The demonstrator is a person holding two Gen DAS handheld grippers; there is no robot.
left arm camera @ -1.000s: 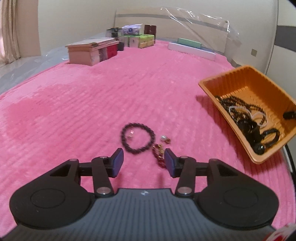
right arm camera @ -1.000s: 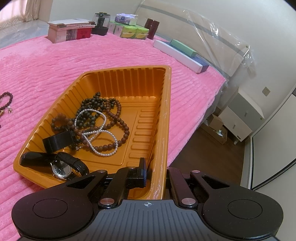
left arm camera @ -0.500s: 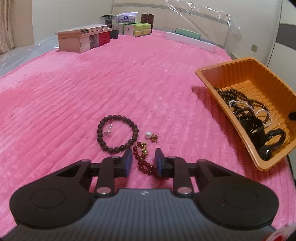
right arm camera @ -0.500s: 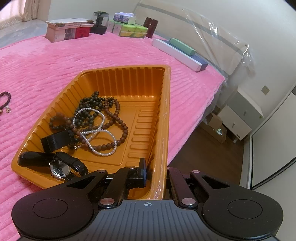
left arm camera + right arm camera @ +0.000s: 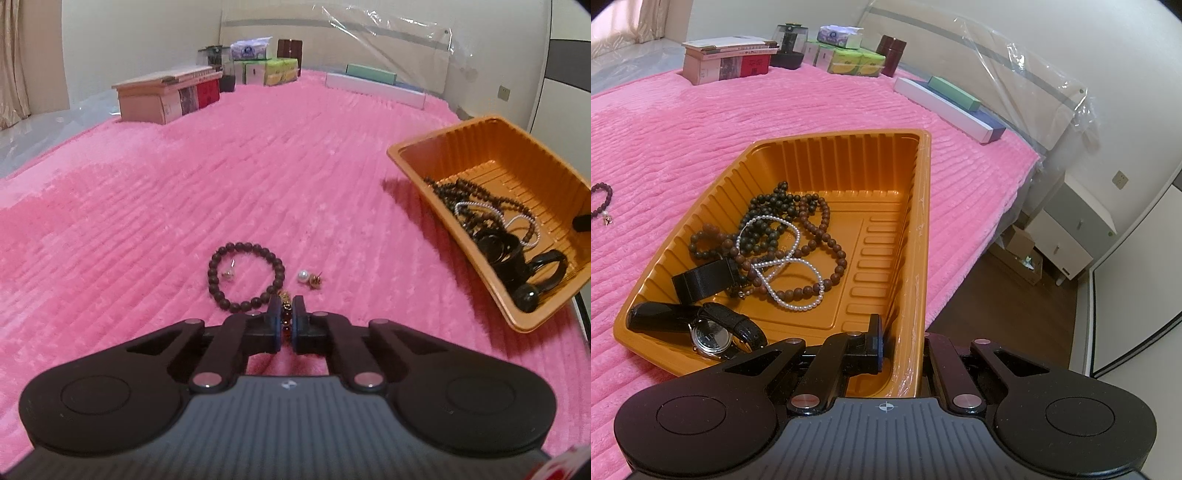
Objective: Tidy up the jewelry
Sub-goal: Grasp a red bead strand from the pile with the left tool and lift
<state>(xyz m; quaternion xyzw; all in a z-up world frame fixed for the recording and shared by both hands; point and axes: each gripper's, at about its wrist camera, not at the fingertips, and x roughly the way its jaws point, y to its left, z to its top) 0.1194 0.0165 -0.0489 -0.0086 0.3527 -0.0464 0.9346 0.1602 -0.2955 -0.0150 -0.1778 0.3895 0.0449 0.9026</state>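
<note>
A red bead bracelet point(image 5: 285, 320) with a gold charm lies on the pink bedspread point(image 5: 221, 177), pinched between the pads of the left claw point(image 5: 285, 325), which is clenched on it. Just beyond it rests a dark bead bracelet point(image 5: 246, 276) laid out as a ring, with a small stud earring point(image 5: 229, 273) inside the loop. Beside that ring, to its right, sit a pearl earring point(image 5: 303, 275) and a small gold piece point(image 5: 316, 280), touching or nearly so.

Further right stands an orange tray point(image 5: 916, 236), its near wall gripped by the right claw point(image 5: 901, 347): one finger inside the tray, the other outside, clamped tight on the rim. The tray holds a tangle of dark and brown bead necklaces point(image 5: 812, 221), a white pearl strand point(image 5: 790, 266), a black strap point(image 5: 705, 278) and a wristwatch point(image 5: 711, 338) with a black band.

At the far end of the bed sit a stack of boxes point(image 5: 166, 96), tissue packs point(image 5: 280, 72) and a long white box point(image 5: 373, 88).
</note>
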